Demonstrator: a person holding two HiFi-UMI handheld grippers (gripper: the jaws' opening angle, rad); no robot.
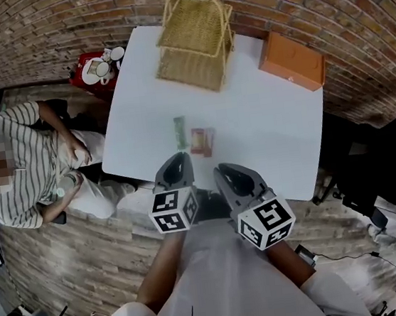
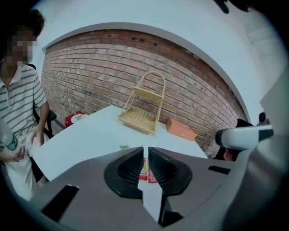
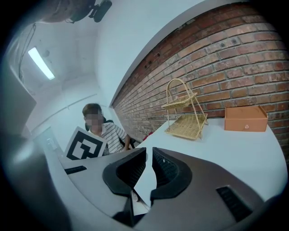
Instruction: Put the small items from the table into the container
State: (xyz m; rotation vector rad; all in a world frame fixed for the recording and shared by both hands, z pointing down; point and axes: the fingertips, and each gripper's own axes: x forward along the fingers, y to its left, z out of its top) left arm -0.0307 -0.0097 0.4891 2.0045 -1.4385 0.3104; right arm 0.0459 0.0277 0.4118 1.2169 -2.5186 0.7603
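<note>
**Pre-pick: both grippers empty, nothing stowed yet**

Step looks like the approach to a first pick; left gripper and right gripper hang at the near edge of the table, jaws clenched to a thin slit on both, nothing between them.

Task items sit flat on the table just ahead of the left gripper: a green sachet and a red packet side by side, close but apart; in the left gripper view the red packet shows through the slit, beyond the tips, not gripped.

Next move, my read: spread the left jaws, line up over one item, come down and pinch an edge; both lie flat and thin, so scraping or sliding them is the risk.

Containers: two-tier wicker rack at the far edge, both tiers look empty; orange box beside it, lid closed, contents hidden; which one is meant, can't tell, the rack seems likelier.
</note>
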